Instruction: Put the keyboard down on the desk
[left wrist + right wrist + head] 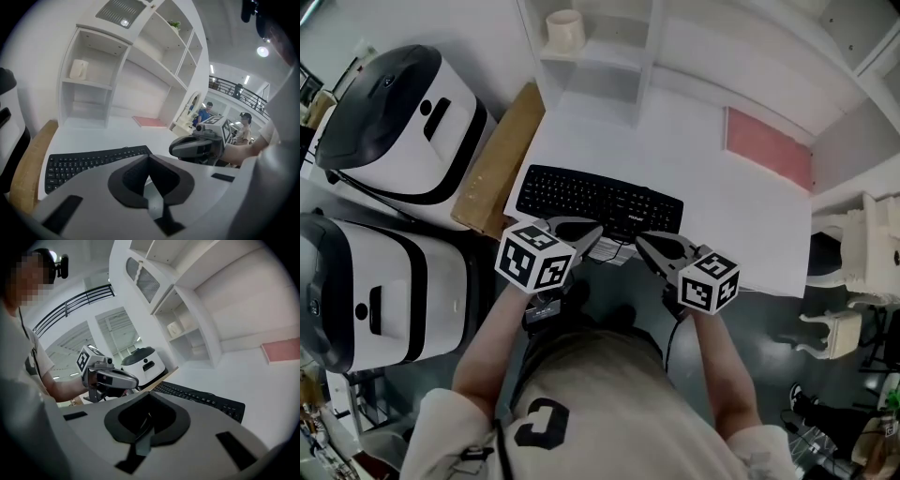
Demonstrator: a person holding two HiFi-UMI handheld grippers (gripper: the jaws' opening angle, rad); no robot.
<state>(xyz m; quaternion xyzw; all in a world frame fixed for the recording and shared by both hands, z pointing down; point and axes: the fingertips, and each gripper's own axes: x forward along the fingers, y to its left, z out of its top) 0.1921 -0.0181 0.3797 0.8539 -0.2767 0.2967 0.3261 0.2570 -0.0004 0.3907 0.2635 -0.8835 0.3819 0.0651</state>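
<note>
We see the white bench (712, 206) with the keyboard (600, 200) flat on it, near the front edge, left of centre. Left hand-held gripper (592, 232) and right hand-held gripper (643, 244) are at the keyboard's near edge, tips angled toward each other. Both are clenched, jaws together, nothing between them. We can't tell if the tips touch the keyboard.

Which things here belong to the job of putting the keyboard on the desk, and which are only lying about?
Belong to the job: black keyboard, lying on the white desk; left gripper and right gripper, jaws shut, near its front edge.

Only lying about: pink mat on the desk; cream cup on the shelf; brown board beside the desk; white-and-black machines further left.
</note>
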